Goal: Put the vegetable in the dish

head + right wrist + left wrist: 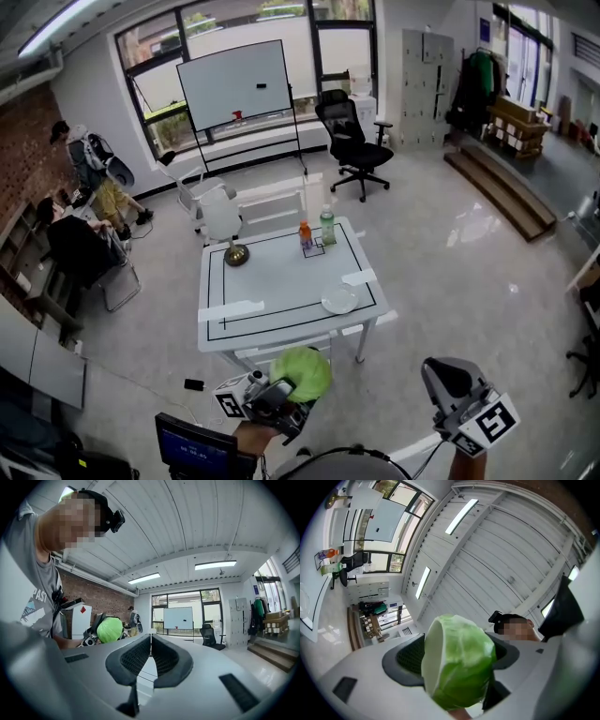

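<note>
A green cabbage half [302, 372] is held up in the air in front of the white table [272, 281], with my left gripper [292, 386] shut on it. In the left gripper view the cabbage [459, 665] fills the space between the dark pads [405, 658], cut face turned left. The white dish [339, 300] lies on the table's near right part, beyond the cabbage. My right gripper [447, 373] hangs at the lower right, off the table, with nothing in it. Its jaws meet at the tips in the right gripper view [151, 641], where the cabbage [109, 629] shows to the left.
Two bottles [316, 231] stand at the table's far edge and a brass object [235, 254] at its far left. White tape strips [231, 310] lie on the top. Chairs [217, 212] and a whiteboard [234, 82] stand behind. People sit at the left wall.
</note>
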`<state>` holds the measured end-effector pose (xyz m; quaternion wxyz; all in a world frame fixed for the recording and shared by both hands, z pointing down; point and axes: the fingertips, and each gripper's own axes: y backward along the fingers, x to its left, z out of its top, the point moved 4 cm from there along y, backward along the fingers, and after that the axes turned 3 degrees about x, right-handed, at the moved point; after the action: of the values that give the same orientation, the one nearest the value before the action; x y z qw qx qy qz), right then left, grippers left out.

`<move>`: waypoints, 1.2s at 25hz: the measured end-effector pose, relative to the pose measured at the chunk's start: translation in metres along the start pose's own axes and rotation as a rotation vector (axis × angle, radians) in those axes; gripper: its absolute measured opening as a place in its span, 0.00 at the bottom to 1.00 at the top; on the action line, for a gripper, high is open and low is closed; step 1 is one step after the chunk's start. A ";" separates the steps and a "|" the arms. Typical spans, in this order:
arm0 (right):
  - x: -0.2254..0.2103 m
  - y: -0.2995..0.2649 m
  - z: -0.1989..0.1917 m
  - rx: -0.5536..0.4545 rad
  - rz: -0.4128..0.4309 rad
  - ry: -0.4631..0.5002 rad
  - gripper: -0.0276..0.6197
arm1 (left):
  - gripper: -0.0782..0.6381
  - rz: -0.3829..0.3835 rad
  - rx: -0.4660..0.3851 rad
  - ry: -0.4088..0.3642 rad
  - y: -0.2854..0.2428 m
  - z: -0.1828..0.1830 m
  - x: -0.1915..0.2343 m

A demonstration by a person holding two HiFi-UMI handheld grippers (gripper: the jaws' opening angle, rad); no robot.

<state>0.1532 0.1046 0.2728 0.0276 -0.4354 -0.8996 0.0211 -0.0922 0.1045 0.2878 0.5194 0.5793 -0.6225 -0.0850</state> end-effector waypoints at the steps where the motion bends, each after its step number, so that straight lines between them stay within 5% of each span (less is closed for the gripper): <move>1: -0.005 0.002 -0.002 0.001 0.008 -0.005 0.05 | 0.64 0.008 0.000 -0.004 -0.003 -0.003 0.003; 13: -0.058 -0.029 -0.029 0.028 0.059 -0.045 0.05 | 0.64 0.057 -0.029 -0.020 -0.007 0.001 0.056; 30: -0.062 -0.124 -0.005 0.110 -0.047 -0.044 0.05 | 0.64 0.029 0.013 0.055 0.005 0.092 0.106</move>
<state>0.0955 -0.0209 0.2835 0.0323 -0.4114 -0.9074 0.0796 -0.1417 -0.0251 0.3088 0.5339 0.5756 -0.6168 -0.0575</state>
